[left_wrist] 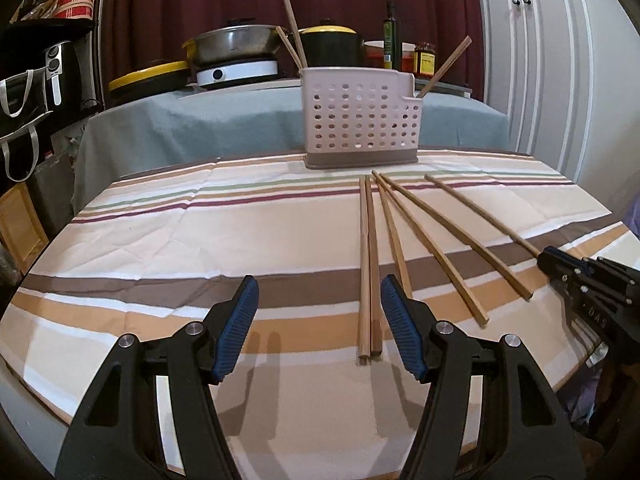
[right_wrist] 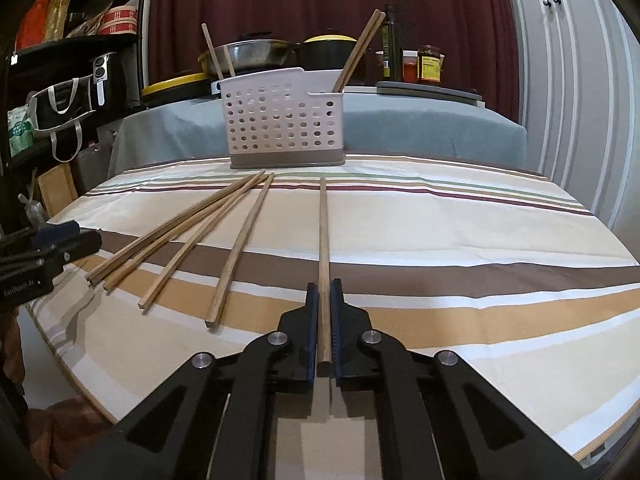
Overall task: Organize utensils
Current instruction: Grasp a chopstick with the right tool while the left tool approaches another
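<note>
Chopsticks are the utensils here, and the layout explains the grips. Furthest left, the left gripper (left_wrist: pixel 320 328) hangs over the striped tablecloth (left_wrist: pixel 160 240) with its jaws spread wide and nothing between them; its blue pads (left_wrist: pixel 240 324) flank bare cloth, and a pair of chopsticks (left_wrist: pixel 369 272) lies side by side just inside its right pad. That wide spread suits a gripper waiting its turn, not one mid-grasp.

Further right, 3 more loose chopsticks (right_wrist: pixel 236 248) fan out on the cloth, thin ends converging toward the holder and thick ends pointing back at the person, which leaves the thick ends easy to reach.

Behind them, at the far edge of the table, the perforated utensil holder (right_wrist: pixel 284 120) stands upright with 4 chopsticks already leaning inside, 2 on each side.

Rightmost, the right gripper (right_wrist: pixel 325 292) is closed tight on a single chopstick (right_wrist: pixel 323 232) near its thick end. The stick runs straight ahead toward the holder, probably so it can go in tip-first.
</note>
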`<action>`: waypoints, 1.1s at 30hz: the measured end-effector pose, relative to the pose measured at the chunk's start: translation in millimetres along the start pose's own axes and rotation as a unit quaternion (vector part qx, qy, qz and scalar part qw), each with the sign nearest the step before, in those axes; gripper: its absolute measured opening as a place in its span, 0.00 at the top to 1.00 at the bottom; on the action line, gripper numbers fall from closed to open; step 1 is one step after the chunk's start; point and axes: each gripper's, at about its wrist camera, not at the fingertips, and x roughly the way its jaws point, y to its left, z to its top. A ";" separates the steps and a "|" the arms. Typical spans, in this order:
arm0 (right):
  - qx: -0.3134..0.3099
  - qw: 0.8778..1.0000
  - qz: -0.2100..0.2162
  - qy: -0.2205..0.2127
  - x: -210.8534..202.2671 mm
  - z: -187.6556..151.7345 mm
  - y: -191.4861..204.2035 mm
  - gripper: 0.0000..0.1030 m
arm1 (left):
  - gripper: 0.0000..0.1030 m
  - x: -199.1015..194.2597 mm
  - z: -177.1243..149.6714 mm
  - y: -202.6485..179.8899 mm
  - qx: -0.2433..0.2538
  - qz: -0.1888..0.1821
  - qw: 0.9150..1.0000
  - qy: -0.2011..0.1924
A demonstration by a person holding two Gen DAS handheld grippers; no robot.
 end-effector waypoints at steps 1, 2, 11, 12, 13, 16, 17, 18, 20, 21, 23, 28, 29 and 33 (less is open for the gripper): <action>0.000 1.000 0.000 0.000 0.2 0.2 -0.2 0.93 | 0.41 1.2 -1.6 0.4 -0.002 0.000 1.000 0.004; 0.000 1.000 0.000 0.000 0.2 0.3 -0.5 0.93 | 0.41 2.3 -3.0 0.9 -0.004 0.001 1.000 0.008; 0.003 1.000 0.003 0.001 0.6 0.3 -2.7 0.93 | 0.47 9.2 -10.3 2.6 -0.011 -0.005 1.000 0.028; 0.003 1.000 0.003 0.001 0.5 0.4 -2.9 0.93 | 0.47 9.6 -9.9 1.2 -0.008 -0.005 1.000 0.027; 0.003 1.000 0.003 0.001 0.8 0.4 -2.9 0.93 | 0.48 10.2 -9.6 -0.1 -0.007 -0.007 1.000 0.027; 0.002 1.000 0.004 0.002 0.5 0.1 -2.3 0.93 | 0.49 12.1 -8.8 -3.8 -0.002 -0.014 1.000 0.026; 0.002 1.000 0.004 0.002 0.9 0.1 -1.6 0.93 | 0.51 12.5 -8.9 -4.9 0.000 -0.015 1.000 0.028; 0.002 1.000 0.004 0.002 0.7 -0.1 -1.6 0.93 | 0.54 12.7 -9.4 -5.2 0.001 -0.016 0.999 0.029; 0.002 1.000 0.005 0.002 0.8 -0.4 -1.5 0.93 | 0.55 13.1 -10.4 -1.3 -0.006 -0.012 0.999 0.034; 0.002 1.000 0.005 0.002 0.8 -0.6 -1.4 0.93 | 0.55 14.5 -10.4 3.0 -0.016 -0.012 0.999 0.038; 0.002 1.000 0.005 0.002 0.7 -0.6 -1.4 0.93 | 0.55 15.1 -10.3 8.5 -0.028 -0.011 0.999 0.041; 0.001 1.000 0.006 0.002 0.4 -0.3 -0.1 0.93 | 0.56 14.0 -10.6 7.7 -0.024 -0.021 0.999 0.042; 0.000 1.000 0.006 0.003 0.2 -0.1 0.5 0.93 | 0.57 13.7 -10.3 6.6 -0.022 -0.024 0.999 0.041; 0.000 1.000 0.008 0.003 0.3 0.5 -0.7 0.93 | 0.58 10.5 -6.8 10.8 -0.029 -0.018 0.999 0.028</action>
